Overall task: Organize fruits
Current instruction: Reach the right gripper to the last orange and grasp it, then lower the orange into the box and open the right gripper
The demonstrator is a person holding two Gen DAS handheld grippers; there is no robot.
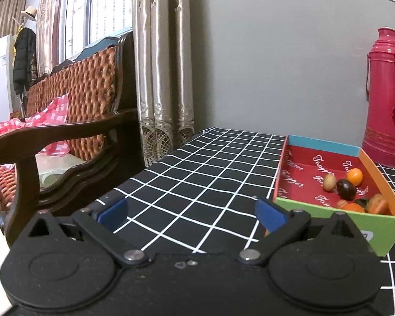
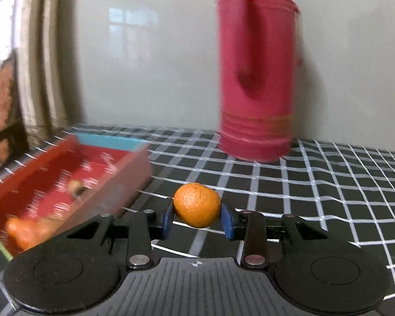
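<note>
A colourful cardboard box with a red inside stands on the checked table and holds several small fruits, among them an orange one and a dark one. My left gripper is open and empty, low over the tablecloth just left of the box. My right gripper is shut on a small orange fruit and holds it above the table, to the right of the box. The right wrist view is blurred by motion.
A tall pink thermos stands behind the box near the grey wall, and it also shows in the right wrist view. A wooden wicker-backed bench and curtains are left of the table edge. The black-and-white cloth covers the table.
</note>
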